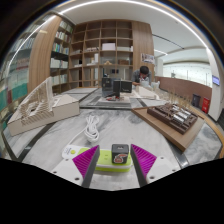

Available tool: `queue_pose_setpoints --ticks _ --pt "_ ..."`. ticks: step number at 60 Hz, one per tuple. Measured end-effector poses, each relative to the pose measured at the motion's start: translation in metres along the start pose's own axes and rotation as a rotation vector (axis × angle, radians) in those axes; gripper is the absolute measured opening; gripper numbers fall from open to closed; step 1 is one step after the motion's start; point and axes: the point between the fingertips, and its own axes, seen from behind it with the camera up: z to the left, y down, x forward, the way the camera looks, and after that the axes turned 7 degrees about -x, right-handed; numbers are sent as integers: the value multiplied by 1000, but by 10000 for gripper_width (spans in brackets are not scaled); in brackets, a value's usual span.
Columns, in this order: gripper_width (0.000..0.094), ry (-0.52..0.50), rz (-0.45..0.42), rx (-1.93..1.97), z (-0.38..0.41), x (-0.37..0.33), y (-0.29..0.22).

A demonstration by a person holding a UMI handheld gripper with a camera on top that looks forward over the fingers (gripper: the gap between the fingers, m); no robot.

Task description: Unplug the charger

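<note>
Nearest of all, the gripper (114, 160) has its two magenta pads (84, 157) spread apart, and between them sits the charger (120, 153), a small dark grey block seated on a pale green power strip (112, 166) that lies low between the fingers. There seems to be a narrow gap on each side of the block, so the fingers bracket it without clearly pressing on it; it rests on its own socket. The main risk from here, as I judge it, is that the strip is loose on the table (130, 130) and would lift along with the charger if pulled without being held down, or that the pads close off-centre and slip off the block's smooth sides. Just beyond the fingers and slightly to the left, a coiled white cable (93, 126) lies on the marbled tabletop; it could snag or drag if it belongs to the charger, though I cannot tell that it does. Farther left stands a white architectural model (40, 105), to the right a dark model on a wooden board (178, 120), and far off are bookshelves (105, 50) and a seated person (145, 73).
</note>
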Motion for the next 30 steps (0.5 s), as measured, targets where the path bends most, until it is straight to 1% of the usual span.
queue_pose_setpoints --ticks 1,2,3,4,5,6,7,12,14,18,22,27,28,30 --pt "626 0 0 -4 -1 4 0" --pt "628 2 0 -9 -2 9 1" --pt "528 5 0 -16 -3 13 1" --pt "486 13 1 -23 -6 16 2" --pt "503 28 0 -32 -10 20 3" --pt "390 47 4 -44 -15 23 5" --pt "312 46 -5 -59 -15 24 4" --pt "282 41 -42 -33 -14 25 2" --pt "267 33 -40 -22 -13 26 3" --pt "197 8 -46 1 -14 26 1" --pt "145 3 -42 7 -15 27 1" --pt "126 -6 -6 -13 -13 24 0" --pt "116 -13 -38 -12 -14 18 -9" --pt "114 3 -139 -17 -22 4 -44"
